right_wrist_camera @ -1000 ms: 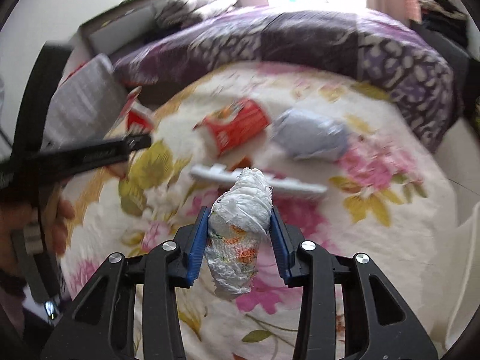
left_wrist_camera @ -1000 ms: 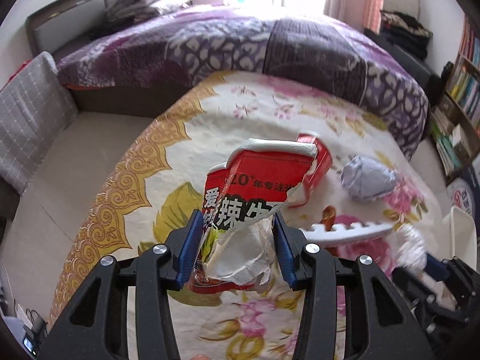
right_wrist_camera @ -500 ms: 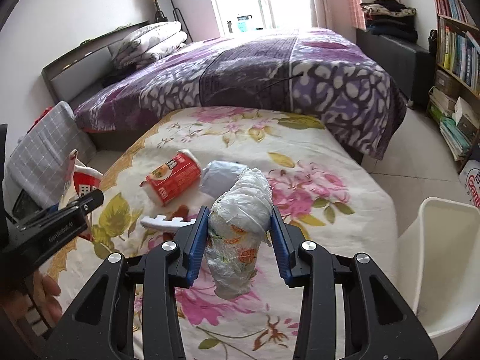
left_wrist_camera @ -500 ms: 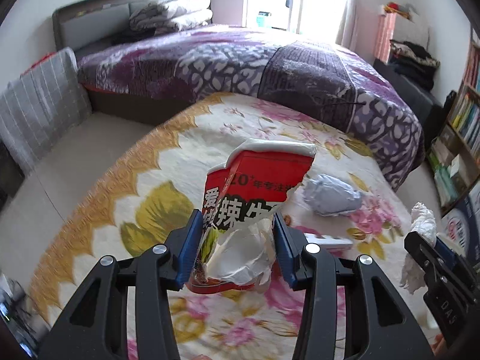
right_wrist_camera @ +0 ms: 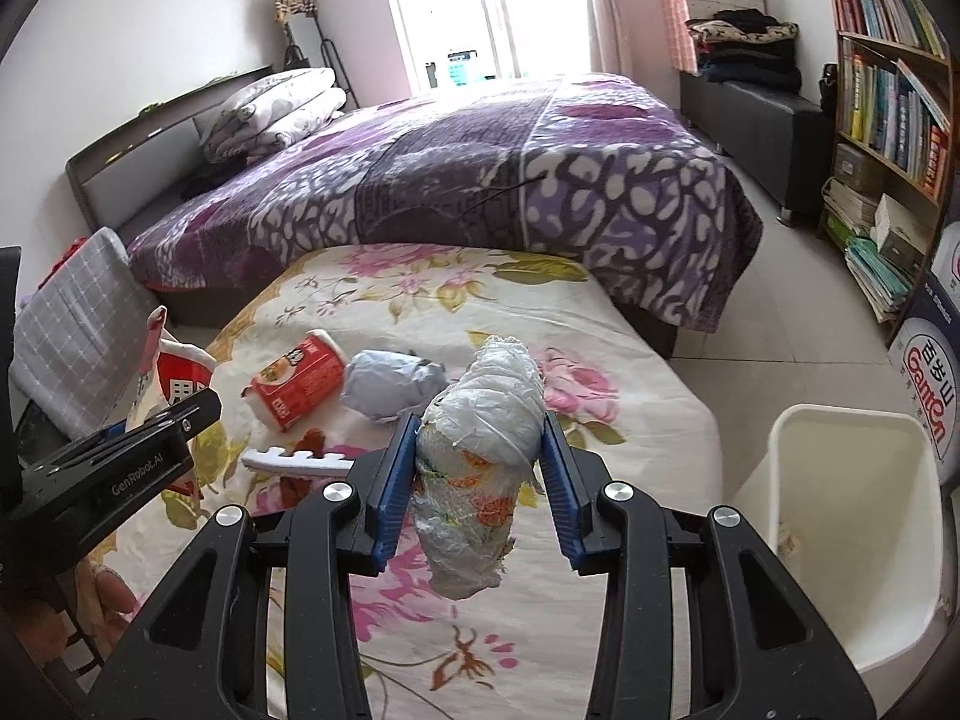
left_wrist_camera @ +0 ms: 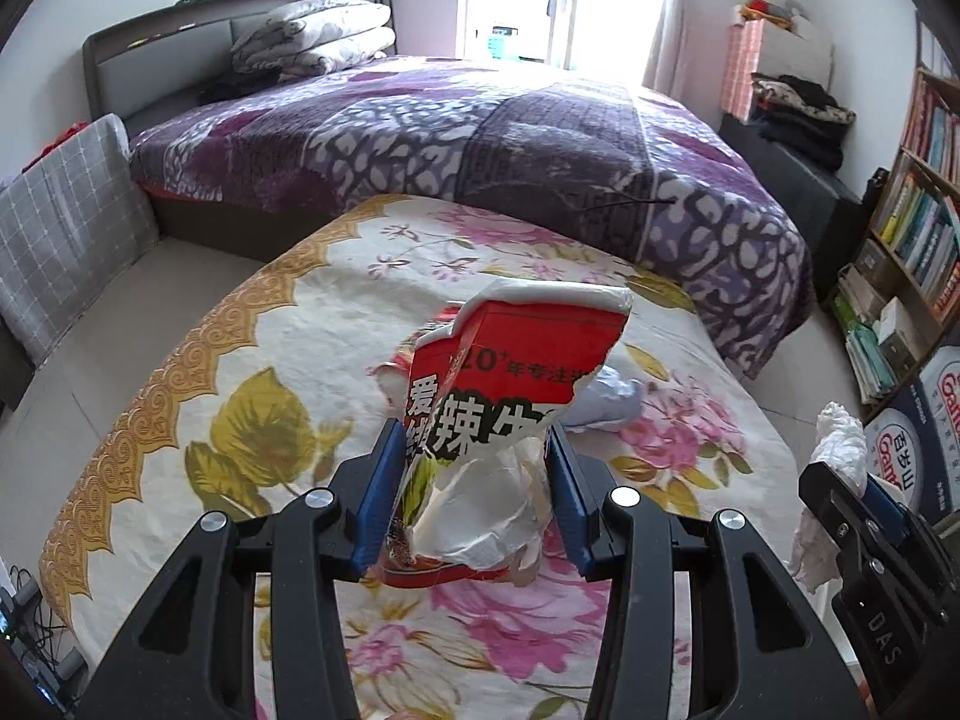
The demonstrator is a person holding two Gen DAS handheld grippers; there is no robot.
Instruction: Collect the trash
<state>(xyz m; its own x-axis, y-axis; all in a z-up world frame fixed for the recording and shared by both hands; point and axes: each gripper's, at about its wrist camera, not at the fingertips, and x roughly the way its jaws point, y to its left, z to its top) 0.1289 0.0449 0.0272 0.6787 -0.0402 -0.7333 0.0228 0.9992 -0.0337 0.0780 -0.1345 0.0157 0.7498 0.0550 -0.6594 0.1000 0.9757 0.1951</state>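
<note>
My left gripper (left_wrist_camera: 474, 492) is shut on a torn red snack bag (left_wrist_camera: 510, 396) with white lining, held above the floral sheet (left_wrist_camera: 252, 372). My right gripper (right_wrist_camera: 480, 480) is shut on a crumpled white plastic bundle (right_wrist_camera: 480, 450), raised over the same sheet. A white bin (right_wrist_camera: 852, 534) stands on the floor at the right. On the sheet lie a red instant-noodle cup (right_wrist_camera: 300, 378) on its side, a grey crumpled wad (right_wrist_camera: 390, 384) and a white toothed strip (right_wrist_camera: 294, 462). The left gripper (right_wrist_camera: 150, 450) with the red bag shows at the left of the right wrist view.
A bed with a purple patterned blanket (right_wrist_camera: 480, 180) lies behind the floral sheet. A bookshelf (right_wrist_camera: 888, 90) and stacked boxes (right_wrist_camera: 936, 396) fill the right wall. A grey checked cushion (left_wrist_camera: 66, 222) leans at the left. Tiled floor (right_wrist_camera: 798, 300) runs between bed and shelf.
Both grippers have pulled back and risen from the sheet, each keeping its load. The white bin has come into the right wrist view at the right.
</note>
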